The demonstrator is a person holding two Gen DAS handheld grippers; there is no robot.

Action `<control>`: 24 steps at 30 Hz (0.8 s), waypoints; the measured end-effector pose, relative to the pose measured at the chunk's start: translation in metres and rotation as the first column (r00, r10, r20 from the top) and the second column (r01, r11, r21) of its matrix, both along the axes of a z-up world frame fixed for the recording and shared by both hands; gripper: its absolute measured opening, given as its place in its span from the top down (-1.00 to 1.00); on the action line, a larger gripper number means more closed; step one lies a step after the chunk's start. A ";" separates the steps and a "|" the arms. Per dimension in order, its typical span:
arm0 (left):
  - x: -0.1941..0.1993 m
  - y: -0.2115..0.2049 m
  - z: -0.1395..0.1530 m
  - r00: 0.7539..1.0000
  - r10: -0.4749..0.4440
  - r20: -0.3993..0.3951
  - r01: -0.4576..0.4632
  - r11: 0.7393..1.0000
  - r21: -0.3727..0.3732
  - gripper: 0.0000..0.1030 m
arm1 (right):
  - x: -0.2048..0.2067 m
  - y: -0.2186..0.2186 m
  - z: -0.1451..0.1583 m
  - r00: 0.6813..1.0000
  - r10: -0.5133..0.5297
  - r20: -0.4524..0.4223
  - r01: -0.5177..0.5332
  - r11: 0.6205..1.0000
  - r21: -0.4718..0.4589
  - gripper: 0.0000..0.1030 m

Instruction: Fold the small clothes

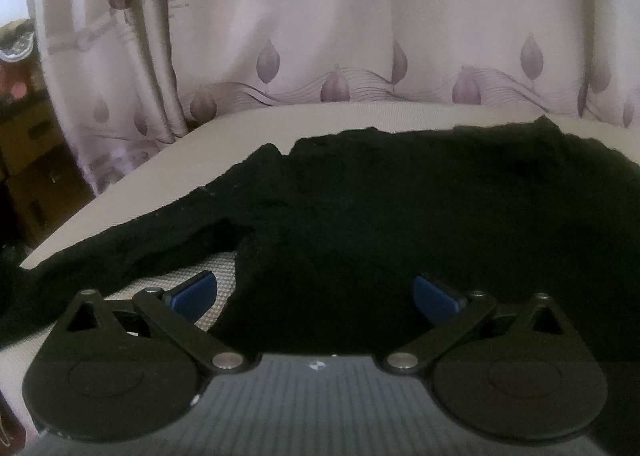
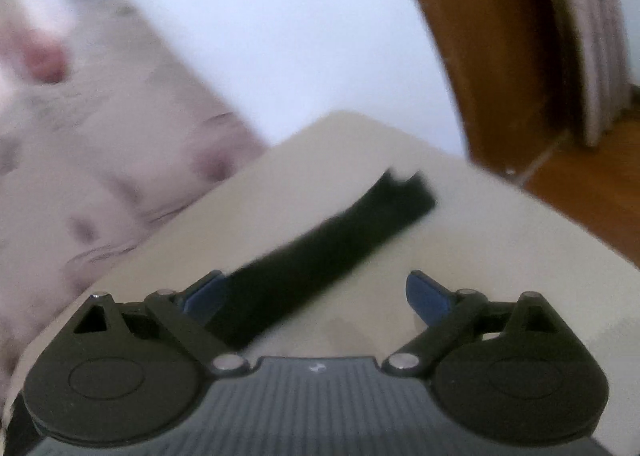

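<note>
A black knitted garment (image 1: 400, 216) lies spread over a light beige table (image 1: 192, 160); one sleeve trails off to the left. My left gripper (image 1: 316, 294) hovers low over the garment's near edge, its blue pads (image 1: 196, 296) wide apart and open, with cloth lying below them. In the blurred right wrist view a black sleeve (image 2: 340, 232) stretches across the table (image 2: 480, 240) toward its far corner. My right gripper (image 2: 316, 296) stands open just above the near end of that sleeve, which passes by the left pad (image 2: 204, 298); nothing is pinched.
A pale curtain (image 1: 320, 36) with purple leaf prints hangs right behind the table. Brown boxes (image 1: 28, 160) stand at the far left. The right wrist view has a white wall (image 2: 280, 36), a wooden door frame (image 2: 480, 56) and wooden floor (image 2: 592, 184) past the table's corner.
</note>
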State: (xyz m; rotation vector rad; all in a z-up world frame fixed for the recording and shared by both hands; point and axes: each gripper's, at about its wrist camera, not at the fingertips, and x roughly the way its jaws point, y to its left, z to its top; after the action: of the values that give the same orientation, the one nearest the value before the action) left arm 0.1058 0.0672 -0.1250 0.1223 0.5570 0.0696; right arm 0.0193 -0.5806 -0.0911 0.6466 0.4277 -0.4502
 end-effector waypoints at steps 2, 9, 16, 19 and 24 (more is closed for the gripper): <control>0.003 -0.001 -0.001 1.000 -0.004 -0.019 0.004 1.000 0.010 -1.00 | 0.024 -0.009 0.000 0.999 -0.041 -0.016 0.041 0.999 0.005 -0.89; 0.007 0.004 -0.002 0.999 -0.004 -0.045 0.003 0.999 -0.038 -1.00 | 0.042 0.004 -0.020 0.988 -0.075 -0.132 0.070 0.997 -0.044 0.71; 0.015 0.018 -0.003 0.997 -0.001 -0.082 -0.011 0.988 -0.152 -1.00 | -0.058 -0.012 -0.038 0.994 -0.105 0.018 0.102 0.987 0.128 0.82; 0.014 0.014 -0.003 0.997 -0.001 -0.075 -0.009 0.991 -0.130 -1.00 | -0.071 -0.016 -0.033 0.993 -0.118 0.025 0.114 0.985 0.130 0.74; 0.013 0.014 -0.004 0.997 0.006 -0.078 -0.017 0.990 -0.137 -1.00 | -0.044 -0.024 -0.027 0.991 -0.120 0.062 0.109 0.982 0.154 -0.56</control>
State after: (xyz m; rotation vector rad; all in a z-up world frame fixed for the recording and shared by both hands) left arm 0.1193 0.0814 -0.1286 -0.0125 0.6385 0.0377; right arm -0.0245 -0.6048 -0.1180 0.8337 0.3603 -0.5057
